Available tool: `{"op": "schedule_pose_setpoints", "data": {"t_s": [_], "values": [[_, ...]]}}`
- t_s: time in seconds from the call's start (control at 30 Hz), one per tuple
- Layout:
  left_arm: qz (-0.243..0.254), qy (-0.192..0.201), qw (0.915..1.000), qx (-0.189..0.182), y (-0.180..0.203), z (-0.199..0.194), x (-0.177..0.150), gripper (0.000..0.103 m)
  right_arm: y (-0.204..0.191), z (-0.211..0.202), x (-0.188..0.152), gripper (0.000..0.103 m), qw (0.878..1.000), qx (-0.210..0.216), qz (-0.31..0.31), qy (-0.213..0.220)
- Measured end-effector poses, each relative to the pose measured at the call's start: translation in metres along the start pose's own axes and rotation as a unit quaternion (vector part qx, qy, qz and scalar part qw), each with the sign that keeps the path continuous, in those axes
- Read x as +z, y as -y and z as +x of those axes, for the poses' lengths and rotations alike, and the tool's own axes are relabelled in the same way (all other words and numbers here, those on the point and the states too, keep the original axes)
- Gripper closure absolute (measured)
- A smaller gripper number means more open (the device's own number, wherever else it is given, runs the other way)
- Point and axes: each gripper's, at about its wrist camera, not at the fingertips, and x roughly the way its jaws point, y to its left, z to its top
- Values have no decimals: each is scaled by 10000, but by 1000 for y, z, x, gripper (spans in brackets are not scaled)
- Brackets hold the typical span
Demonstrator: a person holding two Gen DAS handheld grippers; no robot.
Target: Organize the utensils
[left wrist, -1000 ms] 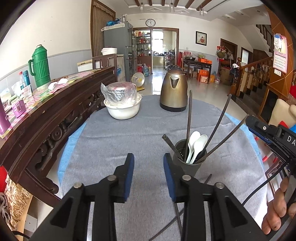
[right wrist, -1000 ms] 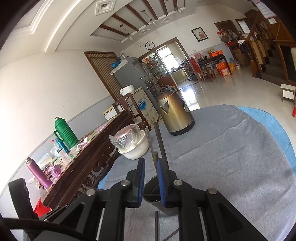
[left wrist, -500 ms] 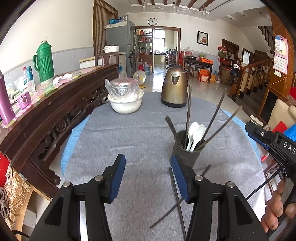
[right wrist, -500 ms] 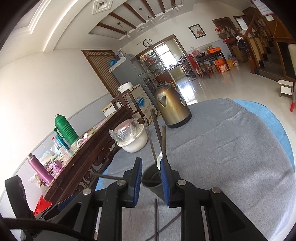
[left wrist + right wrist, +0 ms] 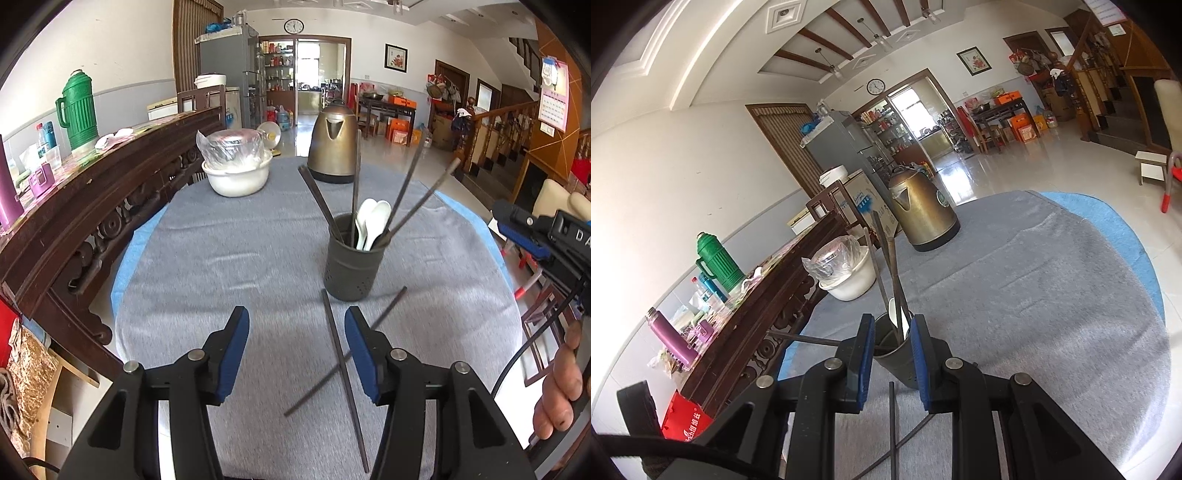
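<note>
Where the dark grey perforated metal utensil holder (image 5: 351,266) stands: right of centre in the left wrist view, upright on the grey felt-like tablecloth (image 5: 240,258), seemingly so both grippers can reach it.
Holder contents: slim dark chopsticks (image 5: 406,184) fan outward against the rim; two glossy white ceramic spoons (image 5: 373,221) stand bowl-up among them.
Loose chopsticks: two thin dark sticks (image 5: 341,354) lie crossed on the cloth just below the holder, lower centre-right; by my judgement they are the items left to sort.
Left gripper (image 5: 295,321): black arms, blue pads; its jaws have just been opening and stand moderately wide with only cloth between them. The crossed sticks lie at its right finger, suggesting a pick is being lined up.
Right gripper (image 5: 892,325): pads narrowly apart, gripping nothing; the holder shows beyond the tips. In the left wrist view it sits at the right edge, well apart from the holder.
Person's hand (image 5: 561,384): lower right edge, on the right gripper's handle.
Bystanding items: brass-coloured metal kettle (image 5: 332,147) and white plastic bowl (image 5: 236,177) under crinkled film, upper centre, clear of the work.
</note>
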Motion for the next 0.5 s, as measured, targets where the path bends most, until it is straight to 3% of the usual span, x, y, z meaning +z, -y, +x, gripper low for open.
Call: {"op": "schedule_pose_setpoints", "data": {"t_s": [0.5], "values": [[127,-58,9999,74,-3,-18,-17,45,-6,-13,-1,81,10000,66,-28,-17]]}}
